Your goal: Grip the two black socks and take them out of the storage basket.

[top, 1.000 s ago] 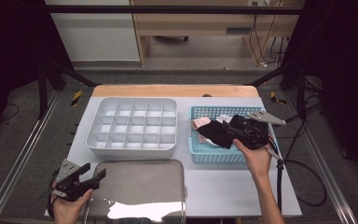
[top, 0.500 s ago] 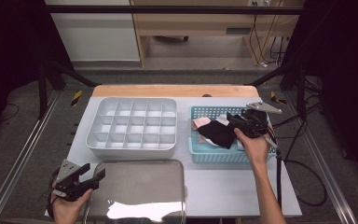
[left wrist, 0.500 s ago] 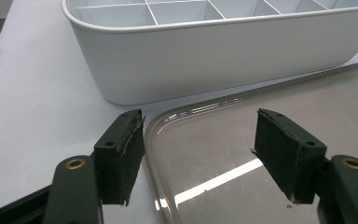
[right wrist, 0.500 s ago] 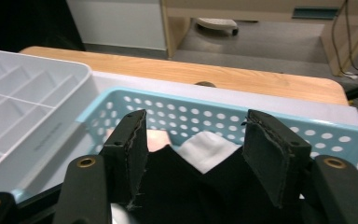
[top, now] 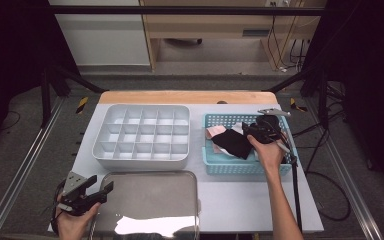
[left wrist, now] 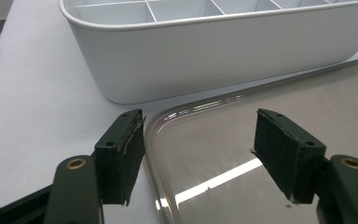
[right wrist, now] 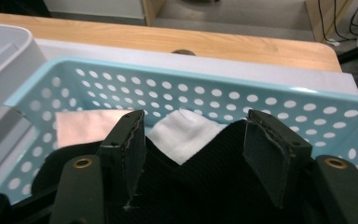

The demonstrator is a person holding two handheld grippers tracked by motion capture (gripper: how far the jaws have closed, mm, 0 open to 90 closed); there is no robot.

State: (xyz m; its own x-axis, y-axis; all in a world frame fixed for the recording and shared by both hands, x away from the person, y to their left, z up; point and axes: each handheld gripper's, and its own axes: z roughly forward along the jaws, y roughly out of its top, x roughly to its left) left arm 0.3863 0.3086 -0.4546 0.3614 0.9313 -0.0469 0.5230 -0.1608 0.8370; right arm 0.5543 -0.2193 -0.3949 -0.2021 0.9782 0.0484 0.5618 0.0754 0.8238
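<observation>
Black cloth (top: 233, 143) in basket (top: 230, 166), white tabletop (top: 240, 200).

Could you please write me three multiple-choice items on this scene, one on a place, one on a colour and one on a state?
1. Where does the black cloth lie?
A. in the turquoise basket
B. in the white divided tray
C. on the metal tray

2. What colour is the folded cloth beside the white cloth?
A. green
B. pink
C. yellow

3. How do the jaws of the right gripper stand?
A. clamped on the basket wall
B. shut on nothing
C. apart over the black cloth

Answers: 1 A, the high view shows it inside the basket. 2 B, the pink cloth lies left of the white one. 3 C, the pads stand apart, gripping nothing.
</observation>
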